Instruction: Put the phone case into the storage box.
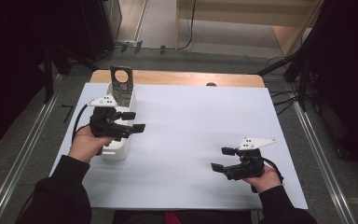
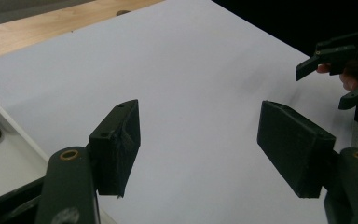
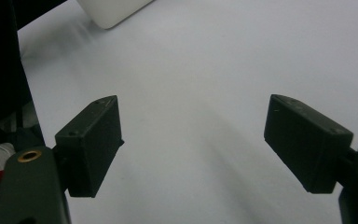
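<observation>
My left gripper (image 1: 135,121) hovers over the near part of a white rectangular bin (image 1: 116,149) at the table's left, jaws wide apart and empty; the left gripper view shows the same open gripper (image 2: 198,144) above bare white surface. A dark flat plate with a round hole (image 1: 122,86) stands upright in the bin's far end. My right gripper (image 1: 223,158) rests low at the front right, pointing left, open with nothing between its fingers; its own view shows that gripper (image 3: 191,140) over the white sheet.
A white sheet (image 1: 191,126) covers most of the wooden table (image 1: 177,78). The bin's corner (image 3: 112,11) appears ahead of the right gripper. The right gripper (image 2: 340,70) appears far off in the left gripper view. Dark stands and cables flank the table.
</observation>
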Available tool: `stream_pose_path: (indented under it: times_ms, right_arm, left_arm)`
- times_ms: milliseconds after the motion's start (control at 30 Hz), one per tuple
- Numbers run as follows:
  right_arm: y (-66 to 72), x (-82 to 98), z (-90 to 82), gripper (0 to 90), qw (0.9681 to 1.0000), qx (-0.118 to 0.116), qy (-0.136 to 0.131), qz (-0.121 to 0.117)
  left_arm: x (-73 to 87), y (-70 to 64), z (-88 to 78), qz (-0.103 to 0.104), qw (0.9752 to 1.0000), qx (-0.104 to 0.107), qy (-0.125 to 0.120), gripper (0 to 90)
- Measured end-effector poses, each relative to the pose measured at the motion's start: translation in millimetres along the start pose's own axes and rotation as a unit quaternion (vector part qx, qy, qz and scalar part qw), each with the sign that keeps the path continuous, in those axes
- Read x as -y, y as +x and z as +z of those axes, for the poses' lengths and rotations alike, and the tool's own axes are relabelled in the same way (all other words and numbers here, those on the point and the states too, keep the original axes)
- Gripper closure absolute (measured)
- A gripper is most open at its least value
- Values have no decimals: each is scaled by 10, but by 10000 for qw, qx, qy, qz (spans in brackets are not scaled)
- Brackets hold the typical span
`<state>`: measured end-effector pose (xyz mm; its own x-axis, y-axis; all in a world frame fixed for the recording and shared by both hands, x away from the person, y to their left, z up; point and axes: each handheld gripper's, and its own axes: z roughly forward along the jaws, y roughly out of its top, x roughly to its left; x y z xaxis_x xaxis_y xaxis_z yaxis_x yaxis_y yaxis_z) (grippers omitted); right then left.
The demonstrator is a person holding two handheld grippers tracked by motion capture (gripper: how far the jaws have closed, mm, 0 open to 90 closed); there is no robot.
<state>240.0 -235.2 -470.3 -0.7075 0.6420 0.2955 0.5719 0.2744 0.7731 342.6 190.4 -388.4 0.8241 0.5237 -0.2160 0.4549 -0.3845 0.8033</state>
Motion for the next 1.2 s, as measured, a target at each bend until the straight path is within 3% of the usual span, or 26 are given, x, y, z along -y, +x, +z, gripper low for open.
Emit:
stream_pose_path:
  times_ms: [133, 200, 433, 600, 767, 900, 1200]
  right_arm:
    - [1, 1, -3, 182, 10000, 7, -5, -14]
    - [0, 4, 0, 182, 10000, 28, 16, -45]
    - [-4, 6, -6, 182, 10000, 37, 3, -35]
    - [4, 5, -3, 182, 10000, 14, 14, -47]
    - [8, 8, -9, 182, 10000, 16, 15, -39]
    - [11, 8, -8, 182, 10000, 17, 12, -53]
    - [10, 7, -8, 182, 10000, -4, 5, -45]
  left_arm:
    - [39, -71, -18, 176, 9998, -78, 59, 297]
    - [75, -106, -30, 222, 9997, -14, 51, 297]
    - [206, -174, -30, 207, 9997, 91, 18, 297]
    - [269, -260, -9, 348, 9993, 52, 108, 297]
    - [341, -323, 12, 459, 9988, 142, 112, 297]
    - [384, -358, 39, 404, 9988, 158, 212, 297]
    - [533, -427, 81, 539, 9979, 196, 300, 297]
